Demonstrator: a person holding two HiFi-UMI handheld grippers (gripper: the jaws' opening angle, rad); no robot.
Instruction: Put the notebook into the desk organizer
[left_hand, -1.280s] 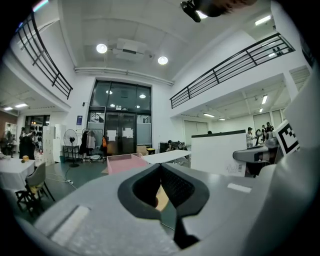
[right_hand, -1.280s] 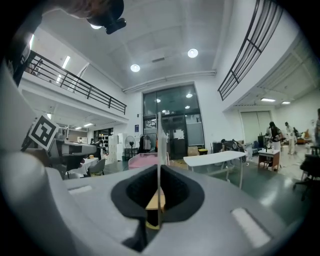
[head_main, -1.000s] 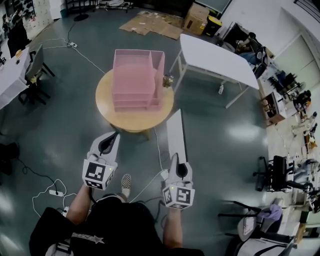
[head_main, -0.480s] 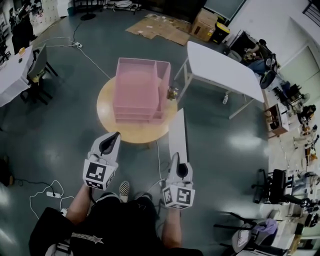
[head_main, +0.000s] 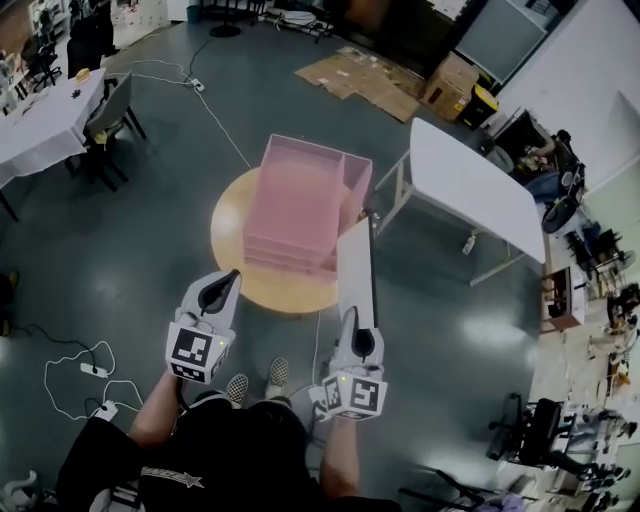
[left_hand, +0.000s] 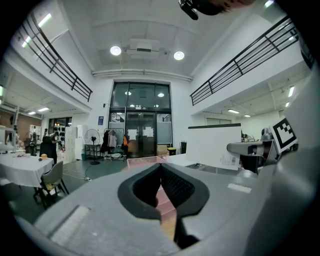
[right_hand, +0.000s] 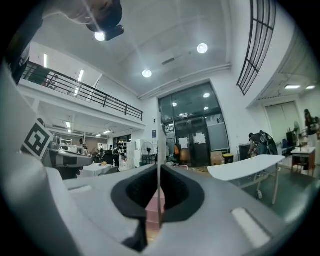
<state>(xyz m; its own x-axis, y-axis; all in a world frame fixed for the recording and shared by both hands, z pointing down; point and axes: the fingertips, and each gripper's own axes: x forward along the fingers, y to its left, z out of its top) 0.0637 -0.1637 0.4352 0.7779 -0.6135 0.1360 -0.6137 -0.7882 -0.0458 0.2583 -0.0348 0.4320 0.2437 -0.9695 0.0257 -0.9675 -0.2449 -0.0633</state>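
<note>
My right tool (head_main: 351, 318) is clenched on the notebook (head_main: 356, 268), gripping it by its near end. The right gripper view shows the notebook edge-on as a thin upright line pressed between the two pads, so it stands on edge. From the head view it reaches straight forward from the tool as a long white slab. Its far end lies just beside the right wall of the pink desk organizer (head_main: 298, 200), and I cannot tell whether the two touch. My left tool (head_main: 229, 276) has its jaws closed together with nothing between them. Through the slot below its tips, in the left gripper view, I see only pink trays and a strip of wood. The desk organizer stands ahead of both tools on the round table (head_main: 229, 228), more directly in front of the left tool and up and to the left of the right one. Its stacked trays open towards me. The two tools are held side by side and apart, both short of the table's near rim. A white table (head_main: 470, 185) stands beyond the right tool, to its right, past the notebook.
</note>
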